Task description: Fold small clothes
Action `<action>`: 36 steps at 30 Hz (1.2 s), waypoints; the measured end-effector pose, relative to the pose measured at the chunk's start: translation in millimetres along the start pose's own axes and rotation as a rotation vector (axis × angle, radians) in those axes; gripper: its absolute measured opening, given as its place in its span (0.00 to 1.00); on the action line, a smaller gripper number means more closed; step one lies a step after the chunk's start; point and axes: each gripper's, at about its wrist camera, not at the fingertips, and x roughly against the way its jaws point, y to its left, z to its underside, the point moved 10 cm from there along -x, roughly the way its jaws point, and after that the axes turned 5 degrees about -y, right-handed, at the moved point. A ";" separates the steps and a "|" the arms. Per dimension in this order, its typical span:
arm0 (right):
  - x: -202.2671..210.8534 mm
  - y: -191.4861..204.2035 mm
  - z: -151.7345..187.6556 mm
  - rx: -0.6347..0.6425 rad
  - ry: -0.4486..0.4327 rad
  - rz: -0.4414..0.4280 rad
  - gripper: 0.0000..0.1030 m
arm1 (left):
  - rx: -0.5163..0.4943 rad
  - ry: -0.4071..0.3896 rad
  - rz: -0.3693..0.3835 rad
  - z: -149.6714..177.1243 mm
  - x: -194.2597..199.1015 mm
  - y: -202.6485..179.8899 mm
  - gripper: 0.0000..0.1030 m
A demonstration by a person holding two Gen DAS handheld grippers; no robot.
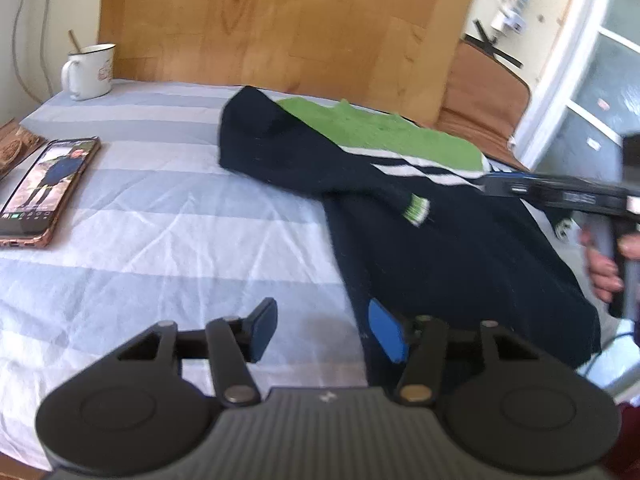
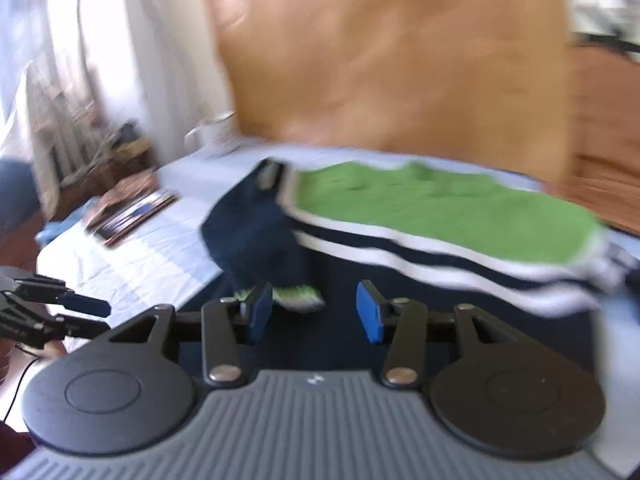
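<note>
A small navy sweater (image 1: 440,248) with a green top part (image 1: 380,132) and white stripes lies on the striped sheet. One sleeve is folded across its body, its green cuff (image 1: 416,208) near the middle. My left gripper (image 1: 324,330) is open and empty at the sweater's lower left edge. My right gripper (image 2: 316,312) is open and empty above the navy body, near the cuff (image 2: 298,296). The right view is blurred. The right gripper also shows at the right of the left wrist view (image 1: 560,196).
A phone (image 1: 44,188) lies on the sheet (image 1: 160,220) at the left, with a book beside it. A white mug (image 1: 90,72) stands at the back left corner. A wooden headboard (image 1: 280,28) rises behind. A brown cushion (image 1: 484,100) lies at the right.
</note>
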 end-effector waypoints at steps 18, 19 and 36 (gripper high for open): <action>-58.2 -62.5 -75.3 0.301 0.150 -0.029 0.09 | -0.020 -0.028 -0.191 -86.6 -44.4 30.0 0.59; -56.5 -81.4 -79.7 0.332 0.157 0.022 0.09 | -0.020 -0.041 -0.191 -102.6 -55.0 27.6 0.61; -53.1 -235.3 -38.4 -0.189 0.133 0.195 0.26 | 0.000 0.038 -0.236 -183.2 -245.9 18.8 0.27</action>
